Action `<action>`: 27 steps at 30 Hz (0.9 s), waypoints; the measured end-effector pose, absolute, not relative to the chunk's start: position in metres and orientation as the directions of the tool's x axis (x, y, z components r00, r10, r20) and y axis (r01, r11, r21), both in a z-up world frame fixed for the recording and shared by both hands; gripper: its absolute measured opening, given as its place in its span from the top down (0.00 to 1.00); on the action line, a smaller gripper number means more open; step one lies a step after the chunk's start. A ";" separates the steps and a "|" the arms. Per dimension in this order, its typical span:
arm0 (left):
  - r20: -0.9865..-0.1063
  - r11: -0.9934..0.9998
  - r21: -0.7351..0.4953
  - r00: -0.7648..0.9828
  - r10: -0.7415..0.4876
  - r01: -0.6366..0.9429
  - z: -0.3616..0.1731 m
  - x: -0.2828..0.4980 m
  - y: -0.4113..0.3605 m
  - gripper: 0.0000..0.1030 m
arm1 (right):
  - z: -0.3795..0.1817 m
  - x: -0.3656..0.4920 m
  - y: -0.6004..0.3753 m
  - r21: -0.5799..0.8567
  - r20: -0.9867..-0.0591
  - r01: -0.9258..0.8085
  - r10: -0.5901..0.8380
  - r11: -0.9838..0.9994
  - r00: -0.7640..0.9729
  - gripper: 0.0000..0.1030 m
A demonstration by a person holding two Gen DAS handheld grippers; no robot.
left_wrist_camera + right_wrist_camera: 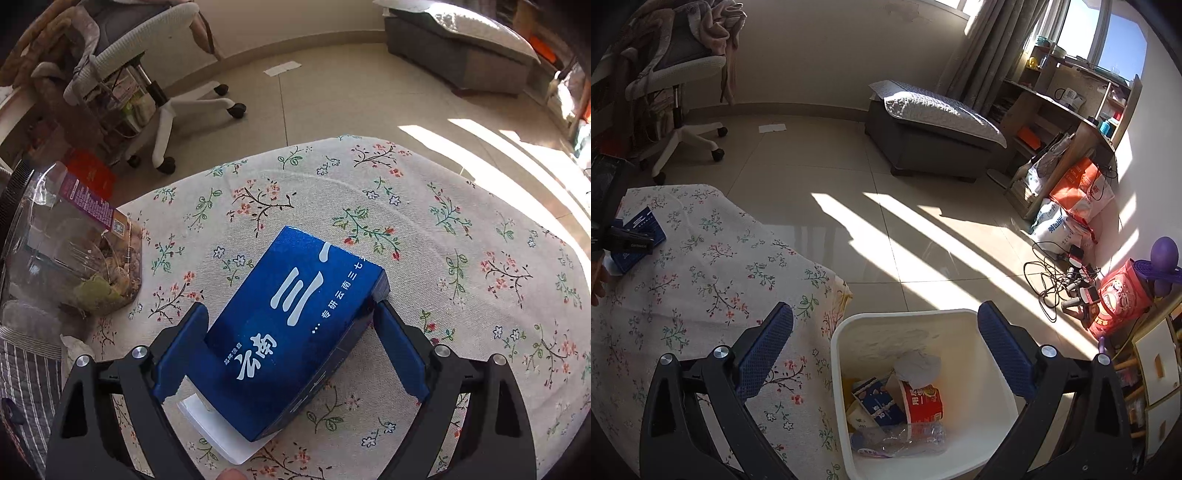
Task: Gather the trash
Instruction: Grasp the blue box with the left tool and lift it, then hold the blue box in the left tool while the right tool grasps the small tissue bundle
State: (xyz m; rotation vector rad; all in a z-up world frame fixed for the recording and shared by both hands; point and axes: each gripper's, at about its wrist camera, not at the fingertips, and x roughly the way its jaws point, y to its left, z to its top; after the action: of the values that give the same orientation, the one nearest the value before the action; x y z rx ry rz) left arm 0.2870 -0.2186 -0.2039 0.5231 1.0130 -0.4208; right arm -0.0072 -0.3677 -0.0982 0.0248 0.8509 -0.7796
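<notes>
— Where the left wrist view looks down on the flowered tablecloth [461, 236], what is seen between the fingers?

— A blue box [295, 328] is seen lying flat on the cloth, with a white sheet [218, 432] under its near end. The left gripper [291, 343] is spread wide around it; whether its left pad touches the box cannot be told, and a gap is left at the right pad. A clear plastic package [70, 254] is seen at the left edge.

— And the right wrist view?

— The right gripper [886, 350] is held spread and empty over a white bin [982, 398] beside the table. A red cup [923, 402], crumpled paper [918, 365] and wrappers are seen inside. The blue box [639, 240] is seen far left, on the cloth.
</notes>
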 end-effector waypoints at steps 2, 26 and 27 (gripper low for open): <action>-0.870 0.792 0.224 0.483 -0.101 0.568 -0.204 0.282 -0.220 0.24 | -0.097 -0.007 -0.368 -0.274 -0.684 0.628 -0.607 0.728 0.406 0.07; -0.653 0.984 -0.119 0.736 -0.176 0.130 -0.016 0.184 0.021 0.42 | -0.075 0.140 -0.177 -0.059 -0.663 0.164 -0.161 0.985 0.731 0.07; -0.650 0.985 -0.135 0.740 -0.172 0.110 -0.015 0.181 0.034 0.42 | -0.077 0.151 -0.167 -0.037 -0.667 0.143 -0.131 0.989 0.733 0.07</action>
State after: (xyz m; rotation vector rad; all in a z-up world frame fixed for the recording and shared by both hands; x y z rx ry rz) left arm 0.1808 0.0338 -0.0146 -0.0901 0.7217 -0.1549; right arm 0.1507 -0.1674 -0.0772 0.0172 0.7323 -0.1505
